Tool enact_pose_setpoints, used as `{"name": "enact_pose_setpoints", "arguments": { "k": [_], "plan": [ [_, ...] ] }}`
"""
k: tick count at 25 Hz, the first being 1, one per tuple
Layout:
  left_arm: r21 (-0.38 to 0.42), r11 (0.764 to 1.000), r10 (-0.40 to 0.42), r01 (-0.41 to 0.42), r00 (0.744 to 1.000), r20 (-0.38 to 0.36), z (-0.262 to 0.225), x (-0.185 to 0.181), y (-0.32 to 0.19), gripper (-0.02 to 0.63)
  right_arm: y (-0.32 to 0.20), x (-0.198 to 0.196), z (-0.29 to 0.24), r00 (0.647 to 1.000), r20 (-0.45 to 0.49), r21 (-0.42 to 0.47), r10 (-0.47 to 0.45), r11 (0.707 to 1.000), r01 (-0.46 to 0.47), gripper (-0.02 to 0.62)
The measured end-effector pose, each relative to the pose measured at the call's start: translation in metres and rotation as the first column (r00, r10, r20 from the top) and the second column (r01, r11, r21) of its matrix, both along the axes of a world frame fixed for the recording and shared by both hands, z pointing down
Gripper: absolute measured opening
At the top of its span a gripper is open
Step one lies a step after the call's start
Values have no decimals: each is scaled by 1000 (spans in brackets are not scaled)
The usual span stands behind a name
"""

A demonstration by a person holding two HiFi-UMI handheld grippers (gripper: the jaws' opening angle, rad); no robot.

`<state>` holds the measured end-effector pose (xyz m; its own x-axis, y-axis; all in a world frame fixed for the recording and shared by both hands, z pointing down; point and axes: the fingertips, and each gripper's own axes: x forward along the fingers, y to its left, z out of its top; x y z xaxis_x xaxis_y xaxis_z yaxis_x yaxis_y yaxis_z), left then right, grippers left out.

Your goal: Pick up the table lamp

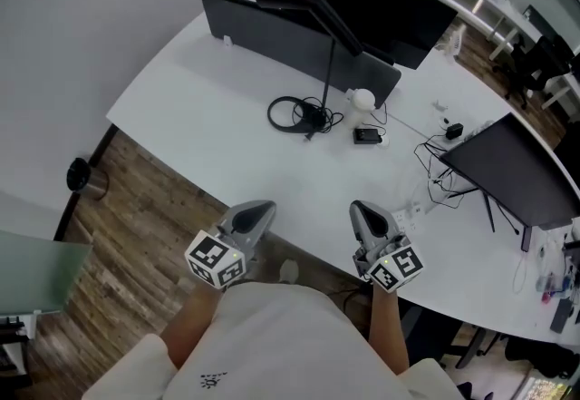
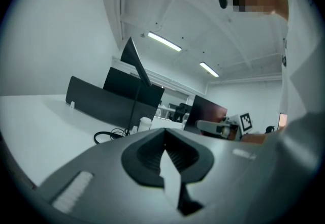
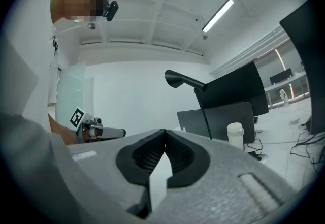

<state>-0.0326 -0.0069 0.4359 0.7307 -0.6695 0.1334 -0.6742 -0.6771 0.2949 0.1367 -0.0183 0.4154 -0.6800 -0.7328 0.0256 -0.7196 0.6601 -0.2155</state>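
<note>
Seeing table lamp (image 1: 328, 72) standing upright mid-counter (image 1: 199, 117), stem vertical, head angling left above black divider (image 1: 263, 35). Noting coiled cable (image 1: 288, 112) and white cylinder (image 1: 362, 99) crowding its base. Holding left tongs (image 1: 256, 215) and right tongs (image 1: 364, 215) pressed together, empty, at near counter edge, well apart from lamp.

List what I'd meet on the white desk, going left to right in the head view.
Coiled black cable → white rounded object → small black plug → dark monitor.
</note>
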Motion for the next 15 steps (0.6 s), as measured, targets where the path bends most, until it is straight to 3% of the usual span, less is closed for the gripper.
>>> {"name": "enact_pose_setpoints", "arguments": {
  "k": [7, 15],
  "plan": [
    [-9, 999, -40, 40, 999, 11, 7, -7, -11, -8, -14, 7, 1, 1000, 19, -6, -2, 1000, 2, 0],
    [-26, 1000, -17, 17, 1000, 13, 10, -8, -31, -8, -29, -1, 3, 1000, -6, -19, 2, 1000, -2, 0]
  ]
}}
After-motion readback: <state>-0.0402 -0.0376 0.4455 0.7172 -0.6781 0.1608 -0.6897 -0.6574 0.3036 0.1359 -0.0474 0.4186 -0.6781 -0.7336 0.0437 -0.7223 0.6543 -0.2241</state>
